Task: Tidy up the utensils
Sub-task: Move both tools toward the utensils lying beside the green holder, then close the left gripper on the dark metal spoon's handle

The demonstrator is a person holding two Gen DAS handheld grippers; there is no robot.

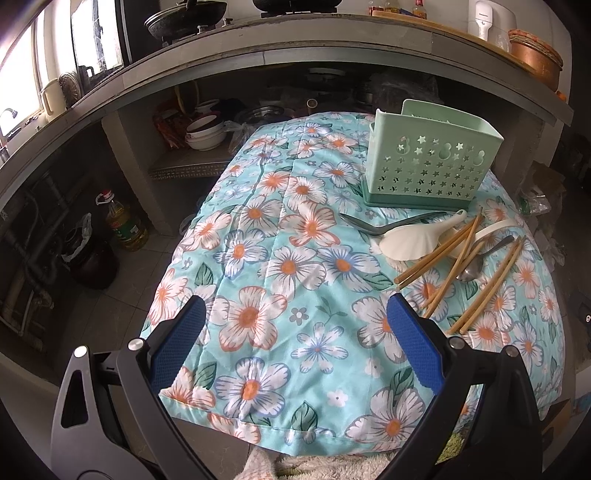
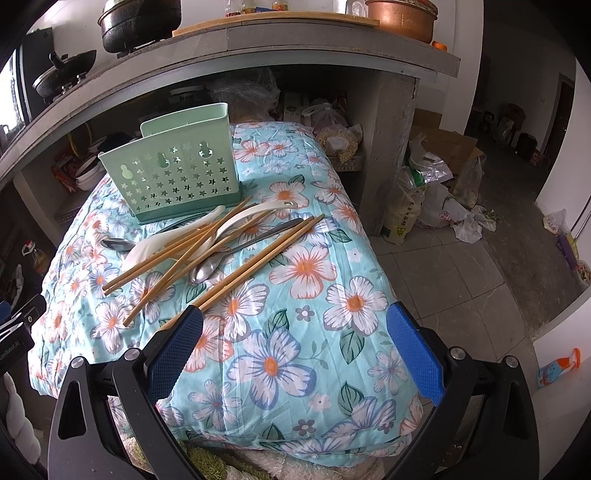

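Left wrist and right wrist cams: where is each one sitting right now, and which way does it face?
Left wrist: low at the near end of the floral cloth, facing along it to the shelving; the utensil pile lies ahead right; the open left gripper shows.
Right wrist: same near end, further right, with floor at its right; the utensil pile lies ahead left; the open right gripper shows, one blue pad beside a chopstick end.
Shared: cloth, pile, green caddy, copper pot.

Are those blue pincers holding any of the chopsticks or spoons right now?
No. The left gripper and the right gripper are both open and empty; the chopsticks lie loose on the floral cloth.
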